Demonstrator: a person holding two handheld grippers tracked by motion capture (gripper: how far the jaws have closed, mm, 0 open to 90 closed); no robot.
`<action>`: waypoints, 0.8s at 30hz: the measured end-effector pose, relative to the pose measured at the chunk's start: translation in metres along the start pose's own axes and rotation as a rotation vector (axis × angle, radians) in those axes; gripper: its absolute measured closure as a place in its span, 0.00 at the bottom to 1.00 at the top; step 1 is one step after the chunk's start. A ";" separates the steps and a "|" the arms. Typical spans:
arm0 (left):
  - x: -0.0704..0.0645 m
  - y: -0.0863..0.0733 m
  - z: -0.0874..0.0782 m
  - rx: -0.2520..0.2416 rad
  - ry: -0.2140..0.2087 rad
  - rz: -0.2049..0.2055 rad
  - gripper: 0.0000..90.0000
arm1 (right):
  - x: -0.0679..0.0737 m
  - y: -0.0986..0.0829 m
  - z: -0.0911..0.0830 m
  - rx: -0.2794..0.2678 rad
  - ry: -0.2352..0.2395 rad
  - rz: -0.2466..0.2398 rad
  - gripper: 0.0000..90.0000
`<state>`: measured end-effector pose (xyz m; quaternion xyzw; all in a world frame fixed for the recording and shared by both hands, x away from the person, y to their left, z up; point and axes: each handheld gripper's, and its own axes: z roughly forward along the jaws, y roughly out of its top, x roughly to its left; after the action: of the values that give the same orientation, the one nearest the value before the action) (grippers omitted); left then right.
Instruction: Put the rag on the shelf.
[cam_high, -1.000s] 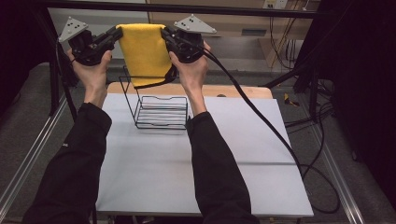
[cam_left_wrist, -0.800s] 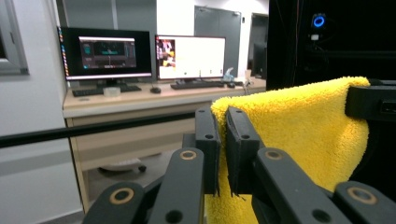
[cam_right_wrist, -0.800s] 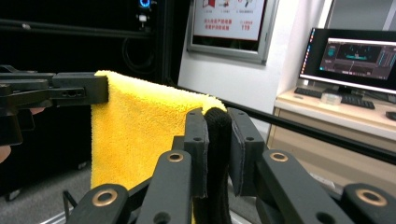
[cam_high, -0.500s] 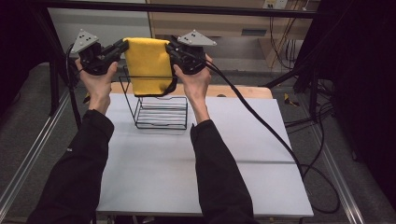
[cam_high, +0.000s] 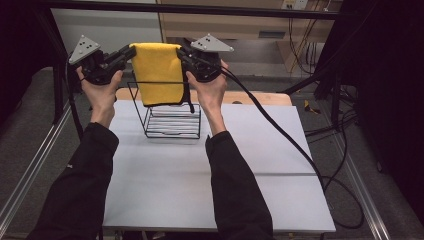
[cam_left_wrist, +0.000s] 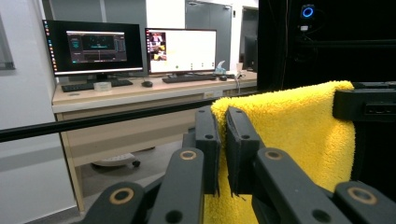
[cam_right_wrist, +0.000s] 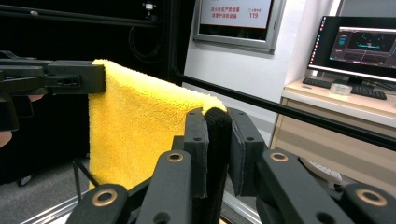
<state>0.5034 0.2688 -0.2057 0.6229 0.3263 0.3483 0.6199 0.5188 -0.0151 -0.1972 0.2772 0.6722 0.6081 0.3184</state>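
Towel: yellow towel (cam_high: 159, 72) hung stretched between both grippers, above the wire rack (cam_high: 172, 114) on the surface (cam_high: 250, 165).
Left gripper (cam_high: 131, 51): clamped on one top corner.
Right gripper (cam_high: 181, 51): clamped on the other, likely keeping the towel spread for draping.

- Between the left gripper (cam_high: 131, 51) and the right gripper (cam_high: 181, 50) the yellow cloth (cam_high: 159, 72) hangs stretched, closing the gap between them.
- Directly under both grippers stands the black wire rack (cam_high: 171, 117); its top bar crosses just in front of the cloth, and the cloth's lower edge hangs inside the frame.
- Beyond the grippers a dark horizontal frame bar (cam_high: 200, 9) runs across, blocking travel farther away.
- Nearer the person than the rack, the white table (cam_high: 165, 185) lies open between and beside the forearms.
- To the right gripper's outer side its black cable (cam_high: 280, 130) trails over the table; the surface beyond it is bare.
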 end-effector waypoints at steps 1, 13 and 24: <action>-0.001 0.000 -0.001 -0.005 -0.007 0.002 0.94 | 0.001 0.000 -0.001 -0.003 0.000 -0.002 0.88; -0.005 0.004 -0.012 -0.015 -0.040 0.018 0.94 | 0.006 0.003 -0.013 -0.021 0.009 -0.032 0.88; -0.010 0.004 -0.025 0.002 -0.062 0.048 0.94 | 0.015 0.001 -0.026 -0.015 0.026 -0.068 0.88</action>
<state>0.4767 0.2736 -0.2019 0.6416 0.2923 0.3435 0.6204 0.4896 -0.0203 -0.1960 0.2438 0.6808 0.6056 0.3321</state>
